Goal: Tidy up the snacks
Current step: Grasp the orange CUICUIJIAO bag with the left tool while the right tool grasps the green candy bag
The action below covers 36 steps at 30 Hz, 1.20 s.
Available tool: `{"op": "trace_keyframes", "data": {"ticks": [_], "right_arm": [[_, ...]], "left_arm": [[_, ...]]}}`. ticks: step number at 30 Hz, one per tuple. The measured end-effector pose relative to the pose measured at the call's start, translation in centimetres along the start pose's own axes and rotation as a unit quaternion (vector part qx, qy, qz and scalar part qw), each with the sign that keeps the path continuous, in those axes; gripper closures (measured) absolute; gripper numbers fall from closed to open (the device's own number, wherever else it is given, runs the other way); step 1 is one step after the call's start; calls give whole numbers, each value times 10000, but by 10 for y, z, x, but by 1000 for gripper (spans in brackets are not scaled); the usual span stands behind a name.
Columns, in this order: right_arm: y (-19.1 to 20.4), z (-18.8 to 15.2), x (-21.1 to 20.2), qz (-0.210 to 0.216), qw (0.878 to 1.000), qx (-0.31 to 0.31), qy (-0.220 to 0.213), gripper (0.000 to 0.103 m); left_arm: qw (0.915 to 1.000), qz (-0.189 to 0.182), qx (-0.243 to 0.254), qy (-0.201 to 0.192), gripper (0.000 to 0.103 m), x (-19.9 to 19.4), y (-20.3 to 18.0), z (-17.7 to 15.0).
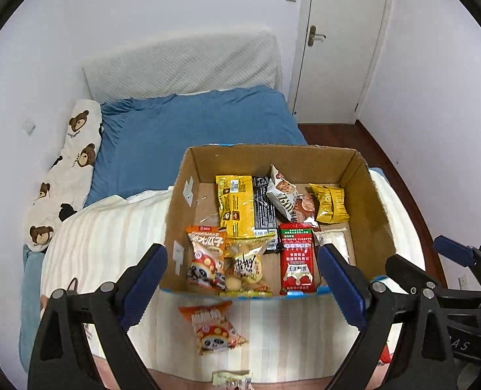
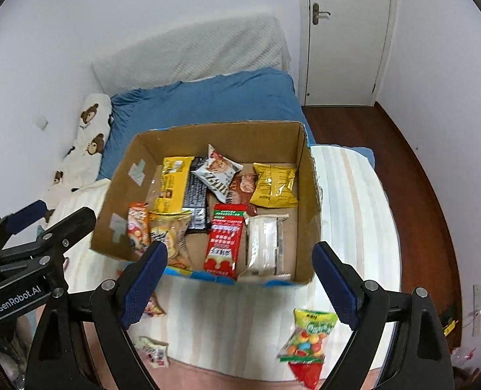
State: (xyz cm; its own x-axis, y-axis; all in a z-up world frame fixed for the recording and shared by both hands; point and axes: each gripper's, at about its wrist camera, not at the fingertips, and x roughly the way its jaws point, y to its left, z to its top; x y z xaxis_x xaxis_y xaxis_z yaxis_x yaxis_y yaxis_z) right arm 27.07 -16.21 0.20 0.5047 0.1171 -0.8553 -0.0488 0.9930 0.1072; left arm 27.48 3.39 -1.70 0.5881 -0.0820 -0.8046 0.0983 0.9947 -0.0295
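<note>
Left claw [image 1: 242,265]: seen at the bottom of the left wrist view, jaws spread wide, nothing held between the blue pads.
Right claw [image 2: 240,265]: seen at the bottom of the right wrist view, jaws spread wide, nothing gripped; it is also caught at the right edge of the left wrist view.
Cardboard box [image 1: 375,201]: placed open-topped at the centre of both views, on a striped cloth [image 1: 289,331] spread over the bed.
Snacks in box: a long yellow packet [image 1: 235,204] is laid at the back left, a black bar [image 1: 263,208] beside it, a white tilted packet [image 1: 282,195] in the middle, a small yellow bag [image 1: 329,203] at the back right.
Front row in box: an orange panda packet [image 1: 206,258] is stood at the left, a clear bag of round biscuits [image 1: 246,265] next to it, a red packet [image 1: 297,258] at centre, a white packet [image 2: 264,247] at the right.
Snacks outside box: 1 orange panda packet [image 1: 216,328] is left on the cloth just in front of the box; 1 bag of coloured candy balls [image 2: 308,334] lies at the lower right of the right wrist view; 1 small pale packet [image 2: 152,352] lies at the lower left.
Bed: a blue sheet [image 1: 191,130] is seen behind the box, a bear-print pillow [image 1: 68,169] at the left.
Door [image 1: 344,42]: closed, at the upper right.
</note>
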Motion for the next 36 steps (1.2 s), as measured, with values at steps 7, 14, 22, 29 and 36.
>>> {"op": "trace_keyframes", "data": {"ticks": [7, 14, 22, 29, 36], "right_arm": [[-2, -31, -26, 251, 9996, 146, -40, 9], [-46, -78, -5, 345, 9953, 763, 488, 5], [-116, -120, 61, 152, 9767, 1792, 1172, 4], [-125, -124, 131, -26, 9672, 1748, 1845, 5], [-111, -131, 166, -461, 9650, 1388, 2177, 38]], "left_arm": [[9998, -83, -175, -23, 8, -26, 9, -27], [9939, -51, -823, 738, 8, 7, 42, -80], [9693, -157, -1558, 1895, 8, 103, 71, -120], [9556, -172, -1468, 2549, 8, 177, 59, -121], [9541, -101, -1378, 2657, 52, 203, 58, -126]]}}
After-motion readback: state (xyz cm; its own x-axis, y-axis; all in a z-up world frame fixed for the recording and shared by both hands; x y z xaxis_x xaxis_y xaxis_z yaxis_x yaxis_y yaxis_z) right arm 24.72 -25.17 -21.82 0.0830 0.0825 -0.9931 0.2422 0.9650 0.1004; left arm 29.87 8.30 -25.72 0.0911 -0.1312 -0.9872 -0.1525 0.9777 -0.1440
